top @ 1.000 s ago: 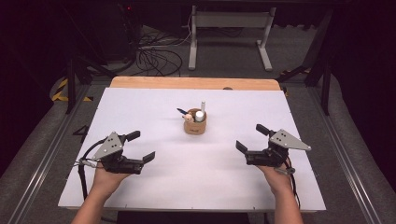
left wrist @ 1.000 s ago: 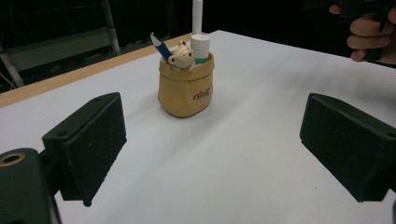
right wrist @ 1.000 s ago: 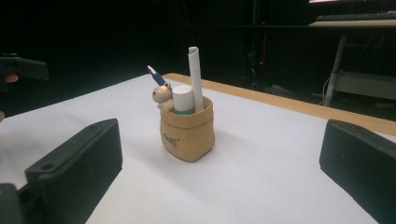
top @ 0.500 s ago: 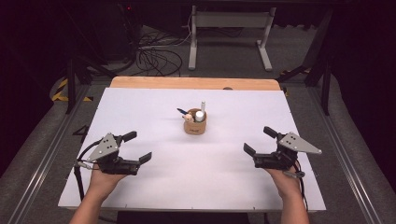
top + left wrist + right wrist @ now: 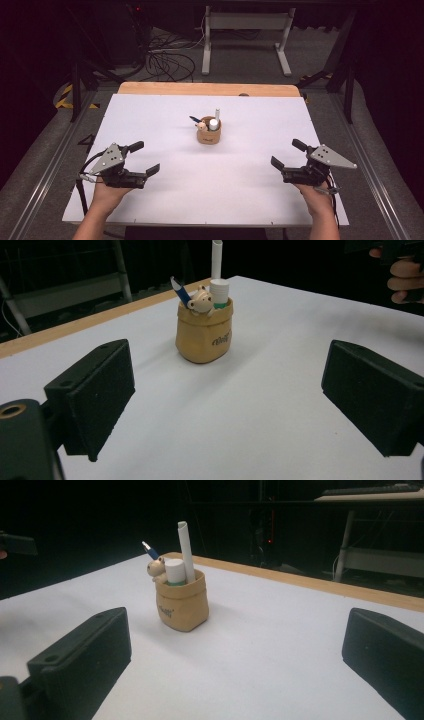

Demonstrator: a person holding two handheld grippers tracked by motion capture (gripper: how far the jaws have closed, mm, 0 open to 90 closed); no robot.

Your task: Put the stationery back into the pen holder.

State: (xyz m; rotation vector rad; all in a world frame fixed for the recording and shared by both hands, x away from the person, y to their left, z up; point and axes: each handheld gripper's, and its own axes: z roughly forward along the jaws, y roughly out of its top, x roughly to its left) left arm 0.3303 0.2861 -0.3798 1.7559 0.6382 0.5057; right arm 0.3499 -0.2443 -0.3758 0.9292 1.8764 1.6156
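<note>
A small tan pouch-shaped holder (image 5: pixel 208 135) (image 5: pixel 204 336) (image 5: pixel 182 605) stands upright in the middle of the white table (image 5: pixel 165 115). Out of it stick a white tube, a white capped stick, a blue-tipped pen and a small bear figure. My left gripper (image 5: pixel 145 158) (image 5: pixel 227 405) is at the front left, open and holding nothing, its jaws pointing toward the holder. At the front right my right gripper (image 5: pixel 288 154) (image 5: pixel 235 660) is open too, with nothing between its jaws. Both are well short of the holder.
A wooden strip (image 5: pixel 207 89) runs along the table's far edge. Beyond it are a metal stand (image 5: pixel 245 30) and loose cables (image 5: pixel 167 60) on the floor. Rails run along both sides of the table.
Both hands have drawn back toward the front edge of the table and slightly outward. The jaws stay open. The holder has not moved.
</note>
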